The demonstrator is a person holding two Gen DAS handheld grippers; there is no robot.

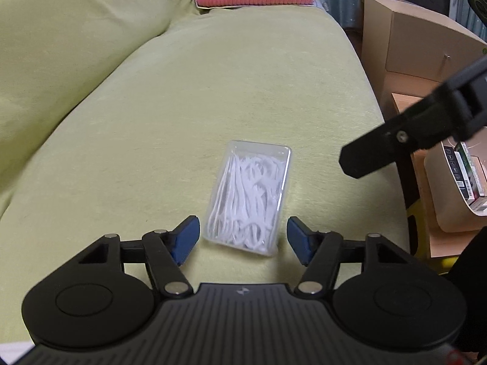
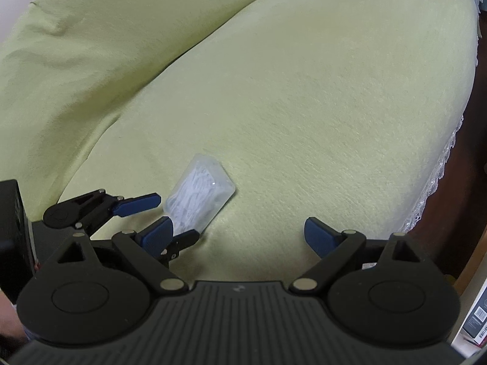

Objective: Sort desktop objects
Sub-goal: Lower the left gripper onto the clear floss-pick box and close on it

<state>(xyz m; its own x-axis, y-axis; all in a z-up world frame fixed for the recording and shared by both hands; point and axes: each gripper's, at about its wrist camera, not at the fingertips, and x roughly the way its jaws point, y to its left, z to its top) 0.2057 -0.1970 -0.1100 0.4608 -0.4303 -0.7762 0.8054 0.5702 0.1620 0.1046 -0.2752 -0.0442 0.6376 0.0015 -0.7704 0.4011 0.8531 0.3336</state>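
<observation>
Clear plastic box of floss picks, flat on green sofa, lies between spread left gripper fingers; close squarely across its long sides; right gripper spread, empty.

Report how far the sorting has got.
Done: a bin beside the sofa already holds some boxes. In hand: nothing yet; the open left tool straddles the clear floss-pick box lying on the green sofa cover. Left: grip the box and put it away. The right tool is open, empty.
</observation>
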